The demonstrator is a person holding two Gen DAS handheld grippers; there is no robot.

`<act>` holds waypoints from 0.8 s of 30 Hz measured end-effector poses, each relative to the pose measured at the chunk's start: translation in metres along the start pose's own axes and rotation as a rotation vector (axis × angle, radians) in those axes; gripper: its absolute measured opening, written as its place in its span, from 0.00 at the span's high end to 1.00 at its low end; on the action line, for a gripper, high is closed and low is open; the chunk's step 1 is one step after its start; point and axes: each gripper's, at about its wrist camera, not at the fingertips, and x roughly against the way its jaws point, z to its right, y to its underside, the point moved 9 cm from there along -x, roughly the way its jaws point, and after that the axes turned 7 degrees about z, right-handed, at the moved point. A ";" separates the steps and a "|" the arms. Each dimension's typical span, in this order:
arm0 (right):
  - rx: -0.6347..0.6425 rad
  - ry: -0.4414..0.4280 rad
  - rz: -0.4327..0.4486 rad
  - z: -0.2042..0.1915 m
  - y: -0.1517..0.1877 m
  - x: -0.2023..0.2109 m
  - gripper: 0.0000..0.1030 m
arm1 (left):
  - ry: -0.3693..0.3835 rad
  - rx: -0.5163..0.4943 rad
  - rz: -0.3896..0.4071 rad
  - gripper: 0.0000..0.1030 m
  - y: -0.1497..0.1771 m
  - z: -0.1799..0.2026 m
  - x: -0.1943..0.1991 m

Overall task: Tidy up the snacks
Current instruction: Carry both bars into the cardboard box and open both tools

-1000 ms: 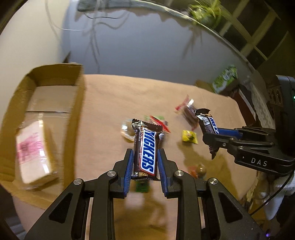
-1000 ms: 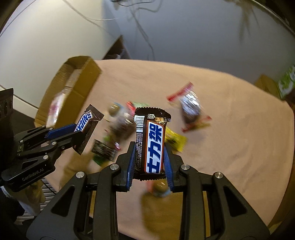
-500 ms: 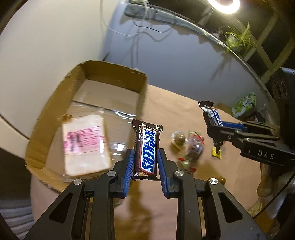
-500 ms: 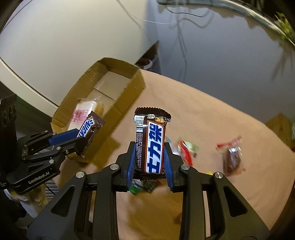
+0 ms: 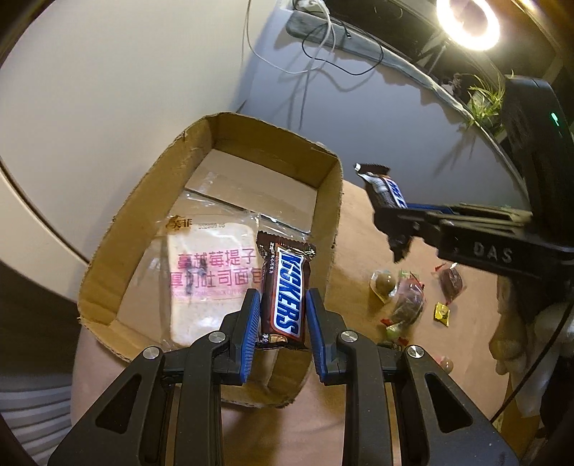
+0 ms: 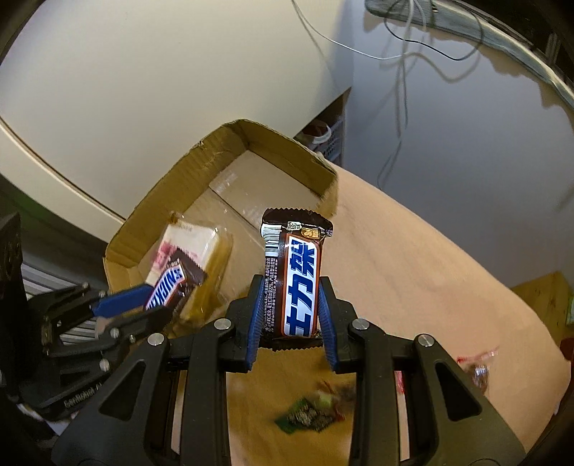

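Tan tabletop [image 5: 358, 229], cardboard box [image 5: 333, 215] just ahead; left gripper [image 5: 283, 315] and right gripper [image 6: 290, 315] jaws each pinching a chocolate bar [image 5: 285, 286].

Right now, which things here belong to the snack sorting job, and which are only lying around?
Part of the job:
- Snickers bar in the left gripper
- second Snickers bar in the right gripper
- cardboard box
- bread pack inside it
- loose candies on the table

Just lying about:
- cables
- ring lamp
- plant
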 end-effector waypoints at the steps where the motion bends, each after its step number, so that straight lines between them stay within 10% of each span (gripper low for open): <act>1: 0.004 -0.002 -0.001 -0.002 -0.004 -0.003 0.71 | 0.000 0.002 0.000 0.76 -0.001 -0.001 -0.001; 24: 0.006 -0.032 -0.055 -0.017 -0.049 -0.068 0.71 | 0.004 0.024 -0.008 0.76 -0.011 0.000 -0.020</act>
